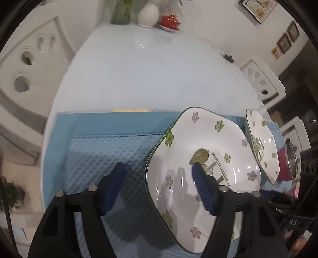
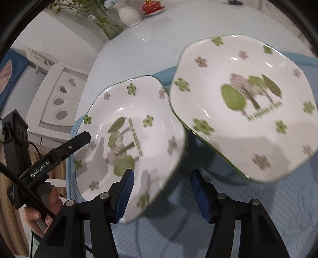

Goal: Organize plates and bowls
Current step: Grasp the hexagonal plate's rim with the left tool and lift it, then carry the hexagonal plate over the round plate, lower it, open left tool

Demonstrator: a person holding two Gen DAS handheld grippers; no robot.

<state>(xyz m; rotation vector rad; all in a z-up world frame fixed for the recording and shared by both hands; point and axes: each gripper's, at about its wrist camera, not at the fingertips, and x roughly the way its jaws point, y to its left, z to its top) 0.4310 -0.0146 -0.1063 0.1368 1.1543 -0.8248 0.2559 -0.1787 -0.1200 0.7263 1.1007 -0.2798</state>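
Two white floral plates with green rims lie on a blue quilted mat (image 1: pixel 111 150). In the left wrist view the near plate (image 1: pixel 198 158) lies at the right and the second plate (image 1: pixel 262 142) beyond it. My left gripper (image 1: pixel 157 168) is open, its right finger over the near plate, its left finger over the mat. In the right wrist view the near plate (image 2: pixel 127 127) is at the left, the second plate (image 2: pixel 248 103) at the right and blurred. My right gripper (image 2: pixel 162 174) is open, straddling the near plate's right edge. The left gripper's body (image 2: pixel 49 158) shows at the left.
A pink cup with a steel inside (image 1: pixel 288 164) stands right of the plates. At the glossy white table's (image 1: pixel 149 79) far end stand a white vase (image 1: pixel 148 14), a green glass vase (image 1: pixel 121 12) and a red dish (image 1: pixel 170 20). White chairs (image 1: pixel 21 75) flank the table.
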